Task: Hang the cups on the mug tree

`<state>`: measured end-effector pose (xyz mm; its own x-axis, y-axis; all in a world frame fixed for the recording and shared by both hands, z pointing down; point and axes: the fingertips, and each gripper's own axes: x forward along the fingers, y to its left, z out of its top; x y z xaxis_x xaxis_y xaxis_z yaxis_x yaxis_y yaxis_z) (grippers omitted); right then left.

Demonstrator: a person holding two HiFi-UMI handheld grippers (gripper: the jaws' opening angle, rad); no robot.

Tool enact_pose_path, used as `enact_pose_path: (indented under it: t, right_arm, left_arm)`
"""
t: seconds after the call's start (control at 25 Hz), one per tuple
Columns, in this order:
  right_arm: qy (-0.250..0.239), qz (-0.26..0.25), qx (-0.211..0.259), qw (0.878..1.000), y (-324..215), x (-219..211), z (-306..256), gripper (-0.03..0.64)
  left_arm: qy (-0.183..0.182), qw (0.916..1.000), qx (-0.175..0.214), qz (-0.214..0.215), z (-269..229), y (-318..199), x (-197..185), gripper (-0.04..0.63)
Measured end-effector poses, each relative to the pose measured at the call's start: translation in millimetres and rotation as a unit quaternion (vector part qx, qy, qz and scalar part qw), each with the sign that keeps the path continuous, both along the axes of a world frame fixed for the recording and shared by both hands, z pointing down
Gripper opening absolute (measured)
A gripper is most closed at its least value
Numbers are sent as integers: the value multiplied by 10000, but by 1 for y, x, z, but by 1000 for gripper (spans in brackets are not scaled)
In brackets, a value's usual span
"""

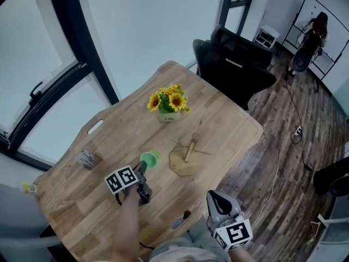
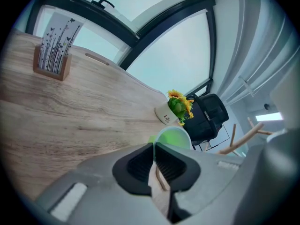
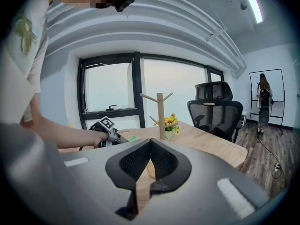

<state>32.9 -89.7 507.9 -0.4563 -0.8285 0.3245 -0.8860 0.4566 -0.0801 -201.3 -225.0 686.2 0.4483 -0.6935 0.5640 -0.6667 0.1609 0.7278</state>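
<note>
Pale wood forms the table [image 1: 103, 141], and near its middle stands the wooden mug tree [image 1: 189, 149], its pegs bare. Just beside its base, toward the person, sits the green cup [image 1: 149, 158], on or close to the tabletop. The left tongs [image 1: 144, 171] reach it from the near side. In the left gripper view they are closed on the cup's rim, with the thin wall pinched between the dark pads [image 2: 140, 163] and the green inside of the cup facing the camera.

The right tongs [image 1: 214, 197] hover at the near edge of the table, well apart from the cup; their pads meet with nothing between them. Beyond the tree stands a white pot of sunflowers [image 1: 169, 105]. A small wooden card holder [image 1: 89, 158] rests near the table's left edge.
</note>
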Motion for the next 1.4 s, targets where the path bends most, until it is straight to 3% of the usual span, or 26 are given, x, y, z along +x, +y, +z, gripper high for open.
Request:
enact_pose_path:
  t: [0.48, 0.88, 1.4]
  right_arm:
    - [-96, -518, 284, 9982, -12, 13, -28, 0]
    - [-199, -705, 388, 9966, -12, 23, -36, 0]
    - [-275, -825, 513, 9949, -13, 27, -42, 0]
  left_arm:
    - [-223, 9932, 519, -1016, -62, -2, -26, 18]
    - [-791, 9840, 936, -1296, -107, 1, -29, 17]
    - [-1565, 9652, 1468, -1494, -157, -3, -32, 18]
